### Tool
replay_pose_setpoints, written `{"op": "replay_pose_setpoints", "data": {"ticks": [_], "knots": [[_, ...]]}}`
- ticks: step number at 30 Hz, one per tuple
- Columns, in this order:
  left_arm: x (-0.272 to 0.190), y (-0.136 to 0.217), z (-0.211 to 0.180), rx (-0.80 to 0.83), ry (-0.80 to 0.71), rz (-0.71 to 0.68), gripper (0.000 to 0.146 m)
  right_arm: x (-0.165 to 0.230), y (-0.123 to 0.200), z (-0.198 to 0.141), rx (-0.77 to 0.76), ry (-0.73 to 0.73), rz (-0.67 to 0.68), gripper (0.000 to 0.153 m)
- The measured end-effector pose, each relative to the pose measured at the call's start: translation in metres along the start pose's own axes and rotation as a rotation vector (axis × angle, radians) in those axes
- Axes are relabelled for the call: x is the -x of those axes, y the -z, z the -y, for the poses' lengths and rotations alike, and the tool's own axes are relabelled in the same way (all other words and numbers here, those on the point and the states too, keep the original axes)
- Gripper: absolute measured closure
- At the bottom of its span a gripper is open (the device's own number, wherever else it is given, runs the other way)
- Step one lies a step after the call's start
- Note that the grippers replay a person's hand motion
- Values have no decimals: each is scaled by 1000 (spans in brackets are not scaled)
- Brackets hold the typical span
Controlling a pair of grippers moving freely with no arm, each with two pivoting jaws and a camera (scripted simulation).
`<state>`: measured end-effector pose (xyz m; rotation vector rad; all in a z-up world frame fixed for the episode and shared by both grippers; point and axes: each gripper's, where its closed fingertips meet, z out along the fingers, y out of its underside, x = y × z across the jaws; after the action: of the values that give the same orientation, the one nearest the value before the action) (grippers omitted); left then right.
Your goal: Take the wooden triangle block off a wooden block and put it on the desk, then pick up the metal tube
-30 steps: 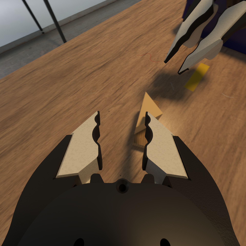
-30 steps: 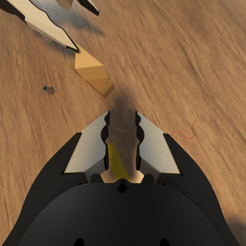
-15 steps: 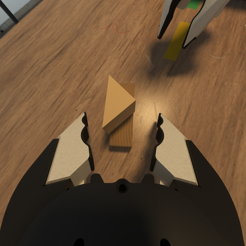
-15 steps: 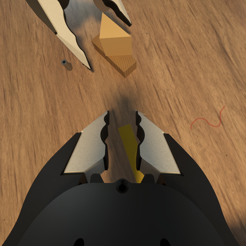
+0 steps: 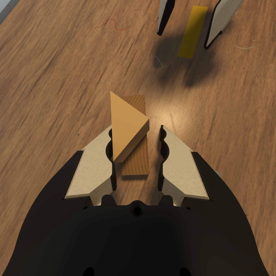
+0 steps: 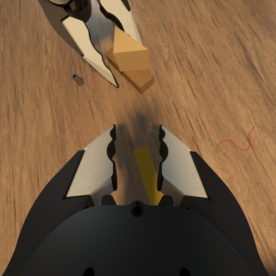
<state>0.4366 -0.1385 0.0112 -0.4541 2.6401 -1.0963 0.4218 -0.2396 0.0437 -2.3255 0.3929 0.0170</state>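
Observation:
A light wooden triangle block (image 5: 127, 127) lies on a darker flat wooden block (image 5: 135, 162) on the desk (image 5: 59, 89). My left gripper (image 5: 136, 128) is open with its fingers on either side of the triangle. The left finger is at the triangle's long side and the right finger (image 5: 176, 156) stands apart from it. The right wrist view shows the triangle (image 6: 130, 52), the block (image 6: 138, 80) and a small grey metal tube (image 6: 77, 79) lying on the desk to the left of them. My right gripper (image 6: 137, 127) is open and empty above a yellow strip (image 6: 146, 164).
The yellow strip (image 5: 191, 32) lies flat between the right gripper's fingers (image 5: 162, 17) at the far right. A red thread (image 5: 113, 25) lies on the desk beyond the blocks; it also shows in the right wrist view (image 6: 236, 143).
My left gripper has moved forward and down so that its fingers straddle the triangle block, and its jaws have narrowed. My right gripper has opened a little wider over the yellow strip.

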Motion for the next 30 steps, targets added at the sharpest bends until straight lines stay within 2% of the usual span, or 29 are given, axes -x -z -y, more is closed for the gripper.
{"op": "replay_pose_setpoints", "data": {"ticks": [7,16,26,30], "knots": [[9,21,8,-101,89,2,109,9,-2,17,-31,44,6,94],[11,91,0,-241,273,54,109,40,-3,50,-90,136,35,93],[-19,111,-45,-92,267,162,109,82,-15,47,21,232,61,98],[-30,109,-64,-11,252,170,109,103,-23,34,88,201,88,111]]}}
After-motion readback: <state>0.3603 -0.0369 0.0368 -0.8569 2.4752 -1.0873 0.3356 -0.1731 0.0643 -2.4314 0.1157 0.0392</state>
